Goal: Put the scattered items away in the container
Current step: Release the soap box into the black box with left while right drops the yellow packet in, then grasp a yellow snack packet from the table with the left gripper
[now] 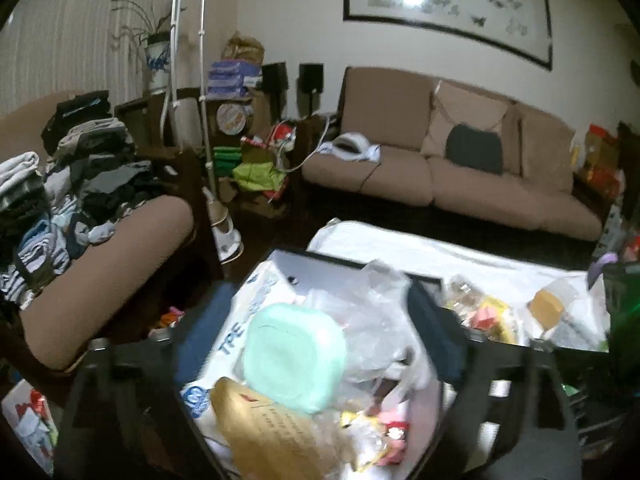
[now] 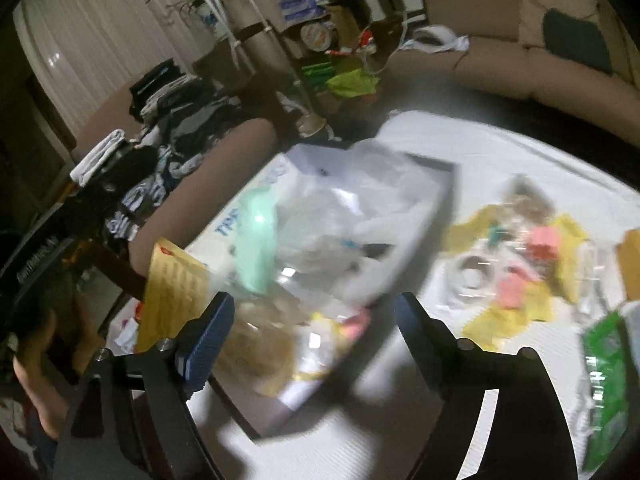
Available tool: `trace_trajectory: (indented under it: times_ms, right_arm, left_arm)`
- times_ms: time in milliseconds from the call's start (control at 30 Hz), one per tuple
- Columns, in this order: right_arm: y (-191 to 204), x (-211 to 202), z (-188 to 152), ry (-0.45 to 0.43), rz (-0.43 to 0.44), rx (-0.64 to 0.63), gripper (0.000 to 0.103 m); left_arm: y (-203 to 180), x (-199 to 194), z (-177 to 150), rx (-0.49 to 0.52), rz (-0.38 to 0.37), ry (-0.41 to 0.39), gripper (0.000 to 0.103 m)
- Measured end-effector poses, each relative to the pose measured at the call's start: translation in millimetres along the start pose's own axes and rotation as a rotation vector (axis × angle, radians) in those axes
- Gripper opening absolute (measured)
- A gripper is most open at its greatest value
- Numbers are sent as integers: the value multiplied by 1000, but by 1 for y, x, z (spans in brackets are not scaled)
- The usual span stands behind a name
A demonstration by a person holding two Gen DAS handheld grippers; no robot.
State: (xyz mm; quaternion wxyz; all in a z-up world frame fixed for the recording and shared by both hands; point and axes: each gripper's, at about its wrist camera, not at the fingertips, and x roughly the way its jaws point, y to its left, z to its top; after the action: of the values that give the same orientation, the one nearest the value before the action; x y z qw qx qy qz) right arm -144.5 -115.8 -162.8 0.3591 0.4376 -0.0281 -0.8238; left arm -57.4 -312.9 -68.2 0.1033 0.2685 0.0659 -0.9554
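A dark-rimmed box (image 1: 424,280) (image 2: 448,168) on the white table holds a mint green lid (image 1: 294,358) (image 2: 256,236), clear plastic bags (image 1: 376,312) (image 2: 336,216), a yellow-brown envelope (image 1: 260,424) (image 2: 172,292) and small wrappers (image 1: 384,428). My left gripper (image 1: 316,356) is open just above the box's contents. My right gripper (image 2: 316,312) is open and empty over the box's near corner. Scattered items lie on the table to the right: yellow and pink pieces (image 2: 532,264) (image 1: 488,312), a tape roll (image 2: 472,272) and a brown block (image 1: 546,306).
The white table (image 2: 500,140) stands between a brown sofa (image 1: 460,176) at the back and an armchair piled with clothes (image 1: 72,184) on the left. A green packet (image 2: 604,368) lies at the right table edge. Clutter fills the back corner (image 1: 256,160).
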Motion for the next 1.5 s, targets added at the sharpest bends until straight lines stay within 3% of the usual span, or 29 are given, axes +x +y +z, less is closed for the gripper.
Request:
trace_trajectory:
  times_ms: [133, 300, 367, 433, 467, 500, 567, 633, 700, 767, 933, 967, 1000, 1033, 1067, 1167, 1267, 1367, 1433, 1500]
  right_arm:
    - [-50, -52, -20, -37, -139, 8, 86]
    - [-135, -99, -51, -33, -228, 179, 86]
    - [-153, -113, -64, -39, -247, 205, 86]
    - [-173, -128, -81, -41, -270, 222, 86]
    - [-184, -135, -92, -47, -279, 241, 86]
    - [-191, -139, -98, -57, -280, 262, 86]
    - [-212, -149, -120, -95, -257, 327, 86]
    - [-232, -151, -138, -84, -235, 393, 86]
    - [-245, -152, -144, -56, -250, 426, 86]
    - [-252, -158, -148, -67, -276, 430, 86]
    - [-258, -166, -146, -52, -269, 400, 86]
    - [-258, -166, -147, -50, -269, 395, 86]
    - [-258, -166, -148, -47, -275, 391, 86]
    - [-258, -165, -148, -41, -285, 388, 86]
    - [-259, -164, -148, -35, -290, 386, 86]
    - [-261, -161, -149, -33, -284, 399, 86]
    - [-257, -160, -148, -40, -257, 403, 86]
    - [-252, -157, -147, -60, -224, 414, 86]
    - [-254, -149, -151, -88, -152, 473, 86]
    - [-253, -134, -156, -80, -76, 531, 86]
  left_arm:
    - [-26, 1, 7, -36, -138, 62, 103]
    - [-105, 21, -8, 44, -253, 164, 103]
    - [-137, 31, -21, 80, -353, 209, 103]
    - [-173, 47, -40, 151, -530, 281, 103]
    - [-184, 57, -49, 173, -577, 314, 103]
    - [-192, 68, -58, 181, -574, 343, 103]
    - [-202, 96, -78, 182, -460, 393, 103]
    - [-207, 118, -96, 183, -356, 416, 97]
    - [-216, 144, -117, 216, -287, 472, 83]
    - [-226, 163, -135, 270, -246, 507, 83]
    - [-257, 203, -174, 508, -118, 446, 79]
    - [-260, 206, -177, 537, -101, 436, 74]
    - [-261, 207, -180, 553, -107, 420, 56]
    - [-261, 205, -180, 538, -159, 420, 41]
    - [-260, 204, -180, 517, -202, 442, 32]
    - [-259, 196, -177, 541, -229, 453, 26]
    - [-252, 180, -164, 491, -293, 472, 25]
    - [-233, 152, -134, 332, -420, 462, 25]
    - [-209, 131, -109, 107, -633, 471, 25]
    - [-196, 113, -90, 9, -735, 447, 25]
